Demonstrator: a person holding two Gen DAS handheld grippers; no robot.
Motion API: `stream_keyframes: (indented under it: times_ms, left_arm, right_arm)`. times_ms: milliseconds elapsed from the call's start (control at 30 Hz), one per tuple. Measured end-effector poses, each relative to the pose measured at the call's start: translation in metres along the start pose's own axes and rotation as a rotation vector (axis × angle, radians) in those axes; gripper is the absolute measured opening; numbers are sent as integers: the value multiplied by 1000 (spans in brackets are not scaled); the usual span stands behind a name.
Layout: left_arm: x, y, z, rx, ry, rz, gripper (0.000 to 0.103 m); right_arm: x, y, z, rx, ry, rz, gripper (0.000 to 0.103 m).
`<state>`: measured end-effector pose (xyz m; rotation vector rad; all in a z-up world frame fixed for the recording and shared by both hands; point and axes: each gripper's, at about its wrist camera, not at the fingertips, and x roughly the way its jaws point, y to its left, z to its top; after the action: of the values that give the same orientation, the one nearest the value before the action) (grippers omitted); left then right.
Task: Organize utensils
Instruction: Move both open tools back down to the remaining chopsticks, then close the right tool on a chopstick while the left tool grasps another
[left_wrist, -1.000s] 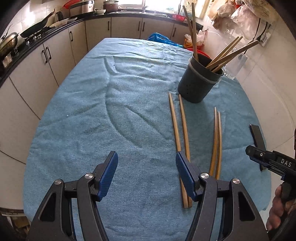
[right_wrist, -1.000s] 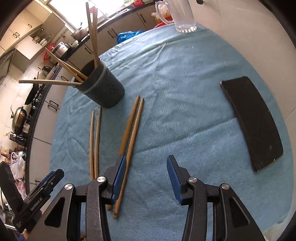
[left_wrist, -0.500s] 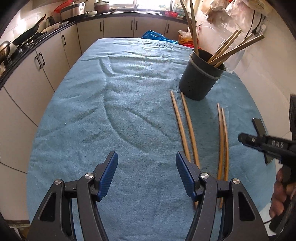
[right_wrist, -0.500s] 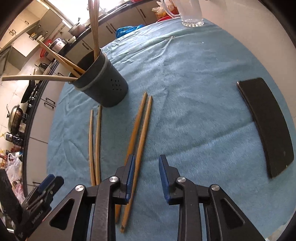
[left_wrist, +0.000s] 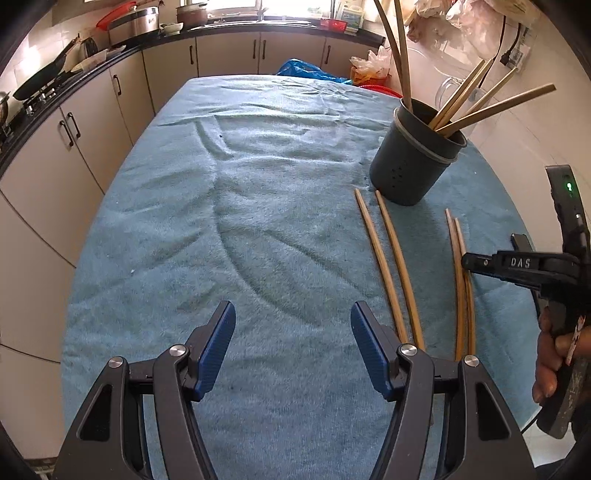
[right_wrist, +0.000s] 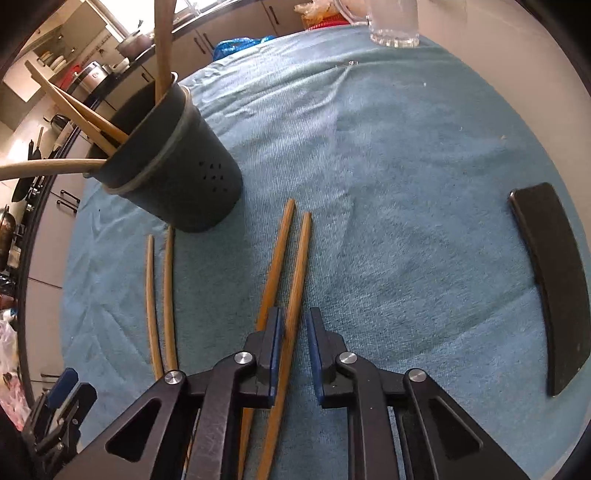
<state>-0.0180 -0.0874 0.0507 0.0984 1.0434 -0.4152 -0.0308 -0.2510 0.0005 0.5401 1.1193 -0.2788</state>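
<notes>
A dark utensil cup (left_wrist: 413, 166) (right_wrist: 173, 170) holds several wooden chopsticks and stands on the blue towel (left_wrist: 258, 221). Two pairs of chopsticks lie flat in front of it: a thick pair (right_wrist: 291, 266) (left_wrist: 388, 266) and a thin pair (right_wrist: 159, 295) (left_wrist: 461, 280). My right gripper (right_wrist: 294, 325) is low over the thick pair, jaws narrowed to a small gap with one thick chopstick between them; the pads do not clearly touch it. My left gripper (left_wrist: 291, 325) is wide open and empty above bare towel, left of the chopsticks.
A black flat slab (right_wrist: 550, 280) lies at the towel's right edge. A clear glass jug (right_wrist: 391, 22) stands at the far end. Kitchen cabinets (left_wrist: 92, 122) and a counter with pots run along the left and back. A white wall is on the right.
My right gripper moved forward and down over the thick pair and its jaws narrowed around one chopstick. My left gripper pulled back slightly, still open.
</notes>
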Motion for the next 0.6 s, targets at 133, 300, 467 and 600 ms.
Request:
stream_keyframes:
  times_ms: [133,300,467,600]
  left_arm:
    - [11,-7,11,10,32,-41,64]
    - [35,-23,32,25,99,-101,64]
    - [65,-39,49,24,182,-103,63]
    - [77,-54,60,54,186,-55,52]
  right_arm:
    - [-3,-5,-3,2,-5,-18,8]
    - [-11,-24,-11,50,-8,-21,8]
    - [-22,-40,-16,81,-21,-7,8]
    - [-34,-44,-19,77,-43,-1,8]
